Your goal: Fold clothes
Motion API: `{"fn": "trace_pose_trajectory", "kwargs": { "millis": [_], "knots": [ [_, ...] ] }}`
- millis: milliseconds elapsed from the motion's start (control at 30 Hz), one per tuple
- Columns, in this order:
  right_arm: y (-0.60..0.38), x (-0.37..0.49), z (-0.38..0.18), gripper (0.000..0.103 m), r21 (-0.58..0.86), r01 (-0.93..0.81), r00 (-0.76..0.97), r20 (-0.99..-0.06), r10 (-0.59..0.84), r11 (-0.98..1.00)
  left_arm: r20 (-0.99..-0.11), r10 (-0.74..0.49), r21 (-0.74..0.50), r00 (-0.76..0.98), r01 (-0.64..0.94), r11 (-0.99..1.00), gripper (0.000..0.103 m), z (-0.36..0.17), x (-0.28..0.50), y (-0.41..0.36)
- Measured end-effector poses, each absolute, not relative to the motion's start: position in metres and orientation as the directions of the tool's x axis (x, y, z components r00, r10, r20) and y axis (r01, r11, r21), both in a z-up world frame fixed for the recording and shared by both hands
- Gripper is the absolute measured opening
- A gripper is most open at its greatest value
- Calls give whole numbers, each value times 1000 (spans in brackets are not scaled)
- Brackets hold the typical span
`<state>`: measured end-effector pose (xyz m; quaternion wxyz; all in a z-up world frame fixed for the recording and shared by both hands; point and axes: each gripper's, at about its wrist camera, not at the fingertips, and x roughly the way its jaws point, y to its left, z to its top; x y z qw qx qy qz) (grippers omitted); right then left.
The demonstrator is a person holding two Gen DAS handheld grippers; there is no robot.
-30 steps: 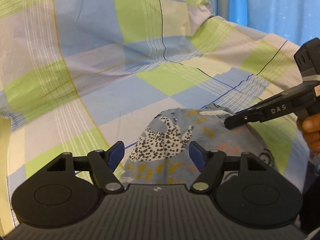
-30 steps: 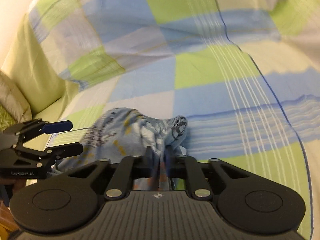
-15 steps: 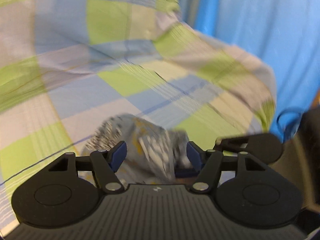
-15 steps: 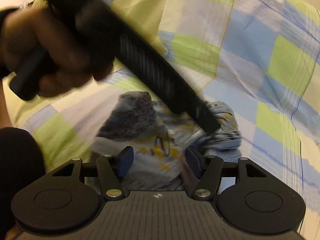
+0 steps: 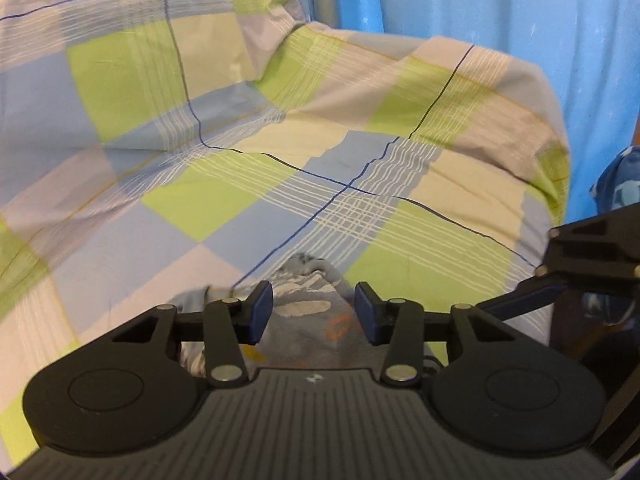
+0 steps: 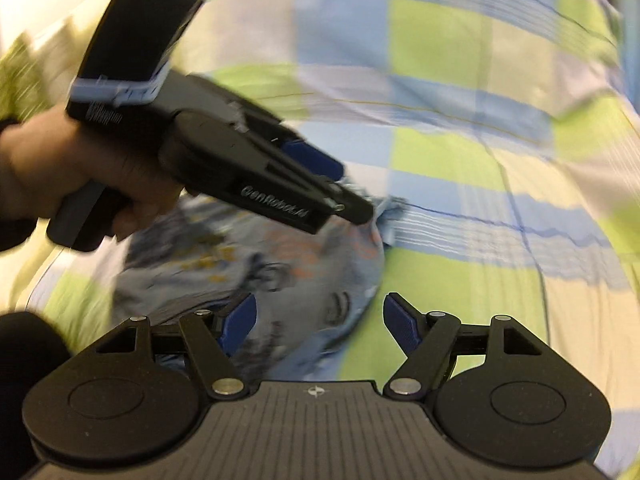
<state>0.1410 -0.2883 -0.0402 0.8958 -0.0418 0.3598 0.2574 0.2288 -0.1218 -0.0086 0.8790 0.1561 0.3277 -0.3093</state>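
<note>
The garment point(image 6: 256, 264), a small pale-blue printed piece with orange and dark motifs, lies crumpled on the checked bedsheet point(image 5: 248, 168); I take it as my landmark. In my right wrist view it sits just ahead of my right gripper point(image 6: 316, 322), whose blue pads point(image 6: 402, 326) are spread wide with nothing between them; the left pad hangs over the garment's near edge and the right one over green sheet beside it. I cannot tell whether either pad touches the cloth, as the picture is blurred.

Above the garment, my left gripper point(image 6: 352, 210) comes in from the upper left, held in a hand point(image 6: 80, 168), its tip right at the garment's far edge. From this side I cannot tell how far its fingers are parted.

My left wrist view settles that: the left gripper point(image 5: 314, 312) has its blue pads point(image 5: 258, 312) set apart, and the garment point(image 5: 312, 320) fills the gap between and below them without being pinched. To the right of the garment there, part of the right gripper point(image 5: 532, 298) juts in from the frame edge.

Beyond the garment the sheet rises over a rounded mound, and behind that hangs a blue curtain point(image 5: 480, 8).
</note>
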Motion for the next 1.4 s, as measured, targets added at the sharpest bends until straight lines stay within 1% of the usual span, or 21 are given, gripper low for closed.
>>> {"fn": "trace_pose_trajectory", "kwargs": {
  "millis": [133,233,267,333,433,500,667,733,867,1133,1167,1200,1233,1267,1333,1400],
  "knots": [
    [-307,154,-45,73,160,-422,625,-661,415,892,-695,-427,31,579,617,786,40,-12,254,-136],
    [-317,161,-51,74,188,-388,622,-670,407,902,-750,-372,49,547,607,793,40,-23,274,-150],
    [-321,163,-51,74,204,-376,618,-672,409,904,-768,-347,68,539,607,792,38,-29,279,-155],
    [-330,164,-49,74,229,-360,622,-664,415,905,-788,-315,88,529,603,793,21,-35,282,-157],
    [-337,169,-49,74,260,-345,622,-656,427,902,-760,-331,65,559,573,817,11,-27,271,-141],
    [-342,176,-49,74,319,-344,611,-639,468,883,-720,-343,55,603,543,838,10,-14,256,-124],
    [-341,197,-48,75,500,-347,573,-557,601,794,-611,-448,-133,652,473,871,9,12,219,-61],
    [-336,206,-50,75,576,-349,540,-521,661,739,-592,-435,-130,678,452,882,9,17,206,-45],
    [-333,220,-66,75,688,-267,511,-493,705,675,-578,-424,-136,697,430,893,9,20,191,-23],
    [-326,247,-99,74,860,-81,465,-414,783,503,-560,-425,-155,711,414,897,9,12,178,1],
    [-326,251,-103,71,876,-57,460,-403,791,479,-559,-424,-161,713,408,899,9,11,178,4],
    [-326,254,-106,53,887,-39,455,-394,799,460,-556,-420,-164,717,400,902,9,10,177,7],
    [-325,255,-105,28,887,-35,453,-396,798,460,-553,-416,-165,722,394,904,9,9,176,11],
    [-323,256,-104,20,885,-34,454,-400,796,465,-552,-411,-164,726,389,907,9,10,175,14],
    [-320,253,-92,14,847,-77,479,-430,765,525,-541,-398,-152,741,379,913,8,15,168,19],
    [-319,241,-67,13,796,-142,518,-447,730,588,-520,-382,-131,764,371,919,8,26,160,26]
  ]
}}
